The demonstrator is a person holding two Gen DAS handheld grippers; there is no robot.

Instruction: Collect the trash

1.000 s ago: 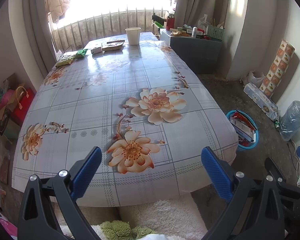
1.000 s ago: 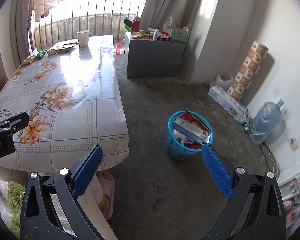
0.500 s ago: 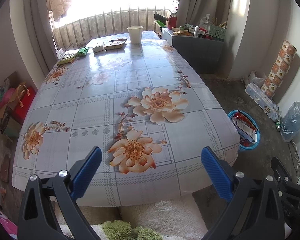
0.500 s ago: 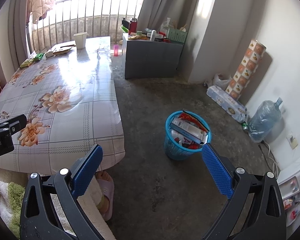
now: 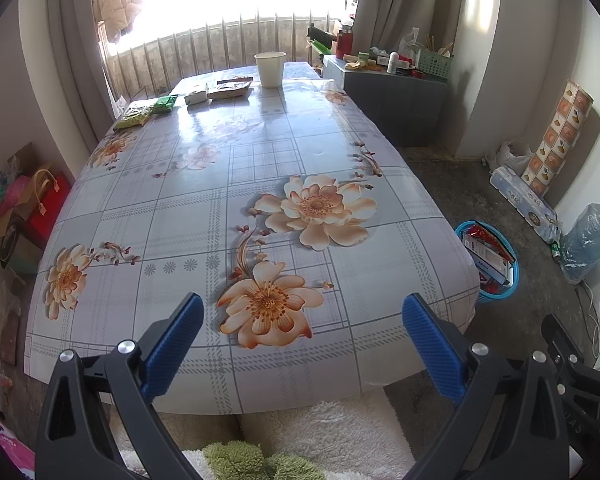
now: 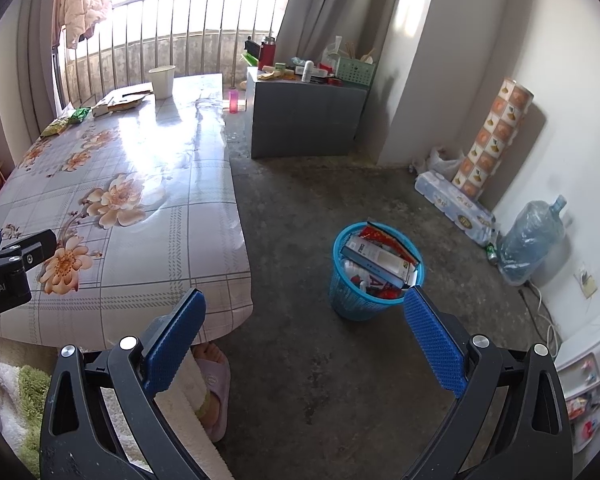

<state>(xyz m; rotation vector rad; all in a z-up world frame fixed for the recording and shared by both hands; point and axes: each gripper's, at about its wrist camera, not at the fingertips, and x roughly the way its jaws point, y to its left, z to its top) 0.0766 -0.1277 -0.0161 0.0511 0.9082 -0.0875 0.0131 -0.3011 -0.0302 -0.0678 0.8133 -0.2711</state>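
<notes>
Green wrappers (image 5: 146,110) and a white cup (image 5: 270,69) lie at the counter's (image 5: 260,168) far end — straight ahead of the left gripper (image 5: 302,338), nearer than the right gripper (image 6: 304,332); both jaws spread, empty.

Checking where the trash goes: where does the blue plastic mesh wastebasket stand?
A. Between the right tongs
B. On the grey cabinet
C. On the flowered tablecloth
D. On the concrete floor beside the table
D: the blue plastic mesh wastebasket, full of boxes and wrappers, stands on the concrete floor beside the table.
</notes>
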